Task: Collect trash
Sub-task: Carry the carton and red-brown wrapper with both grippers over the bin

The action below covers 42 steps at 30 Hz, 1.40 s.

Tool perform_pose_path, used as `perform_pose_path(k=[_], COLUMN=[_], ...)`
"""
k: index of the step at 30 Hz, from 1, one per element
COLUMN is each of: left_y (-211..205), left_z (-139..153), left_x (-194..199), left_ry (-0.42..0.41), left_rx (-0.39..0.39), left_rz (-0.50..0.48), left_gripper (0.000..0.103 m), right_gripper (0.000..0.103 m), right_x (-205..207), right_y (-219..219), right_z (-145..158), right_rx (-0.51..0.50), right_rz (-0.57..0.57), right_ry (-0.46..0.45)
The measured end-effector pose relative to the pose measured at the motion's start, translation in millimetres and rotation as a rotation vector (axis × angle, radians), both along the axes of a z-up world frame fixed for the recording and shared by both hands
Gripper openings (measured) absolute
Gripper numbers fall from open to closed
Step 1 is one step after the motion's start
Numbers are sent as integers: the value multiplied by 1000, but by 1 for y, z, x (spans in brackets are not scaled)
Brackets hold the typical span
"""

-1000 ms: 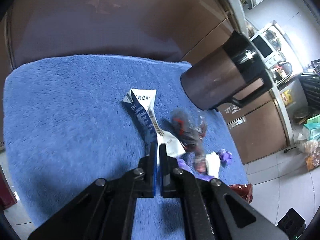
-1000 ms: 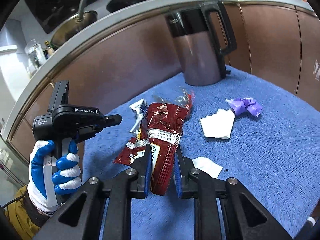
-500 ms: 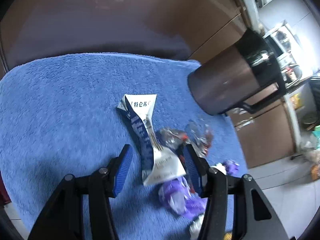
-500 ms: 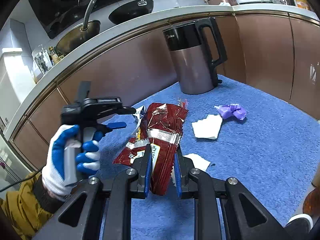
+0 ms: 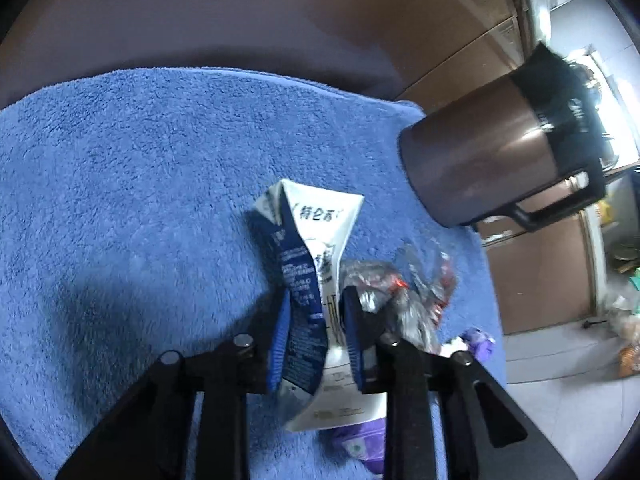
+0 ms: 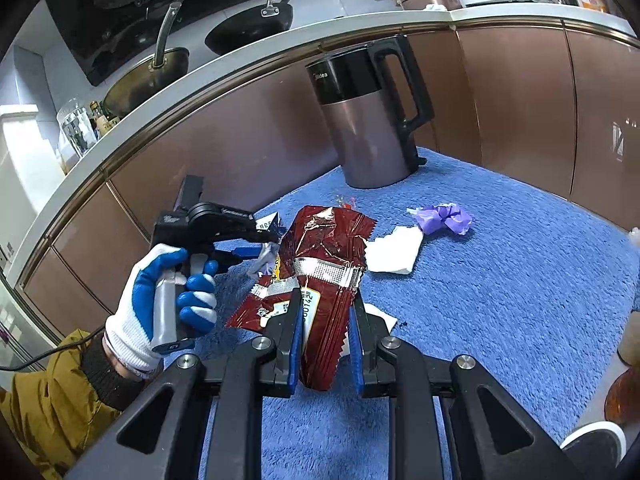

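Note:
My left gripper (image 5: pixel 316 300) has its jaws closed around a flattened white and blue carton (image 5: pixel 308 264) that lies on the blue towel (image 5: pixel 120 200). A crumpled clear wrapper (image 5: pixel 404 292) lies just right of it. My right gripper (image 6: pixel 324 312) is shut on a red foil snack bag (image 6: pixel 324 264) and holds it above the towel (image 6: pixel 500 300). In the right wrist view the left gripper (image 6: pixel 256 244) is at the left, held by a gloved hand (image 6: pixel 160 300). A white tissue (image 6: pixel 394 250) and a purple wrapper (image 6: pixel 442 218) lie on the towel.
A brown and black electric kettle (image 6: pixel 368 120) stands at the towel's far edge, also in the left wrist view (image 5: pixel 500 156). Brown cabinet fronts (image 6: pixel 520 100) stand behind the towel. Another purple wrapper (image 5: pixel 360 440) lies under the left gripper.
My left gripper opened, moved forward over the carton and closed around it. My right gripper has risen slightly with the red bag still in it.

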State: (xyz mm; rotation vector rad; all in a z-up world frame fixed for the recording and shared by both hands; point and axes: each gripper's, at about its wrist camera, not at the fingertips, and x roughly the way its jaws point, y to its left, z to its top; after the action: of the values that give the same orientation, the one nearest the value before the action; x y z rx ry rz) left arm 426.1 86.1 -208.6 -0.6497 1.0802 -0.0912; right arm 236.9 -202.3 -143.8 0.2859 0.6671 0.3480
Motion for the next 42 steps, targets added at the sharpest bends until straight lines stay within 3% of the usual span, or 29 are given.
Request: perform_pose_path(k=[12, 18, 23, 27, 33, 37, 42], left_y=[35, 42, 22, -17, -114, -202, -313], left_z=[59, 112, 161, 185, 181, 166, 124], left_x=[-85, -141, -185, -213, -244, -266, -280], left_ry=[-169, -305, -448, -512, -505, -462, -361], left_rx=[-44, -30, -1, -4, -45, -38, -24], left_rz=[-31, -78, -155, -285, -557, -739, -931], left_gripper=[21, 21, 21, 21, 21, 21, 21], right_gripper=[20, 20, 20, 20, 20, 20, 20], right_x=[-46, -84, -119, -153, -207, -236, -260], right_y=[2, -2, -19, -46, -105, -148, -206], right_z=[29, 53, 75, 88, 84, 62, 7], right_rx=[8, 3, -4, -9, -45, -75, -82], right_rz=[-6, -25, -74, -157, -359, -512, -698], right_ry=[-67, -133, -193, -223, -210, -138, 29])
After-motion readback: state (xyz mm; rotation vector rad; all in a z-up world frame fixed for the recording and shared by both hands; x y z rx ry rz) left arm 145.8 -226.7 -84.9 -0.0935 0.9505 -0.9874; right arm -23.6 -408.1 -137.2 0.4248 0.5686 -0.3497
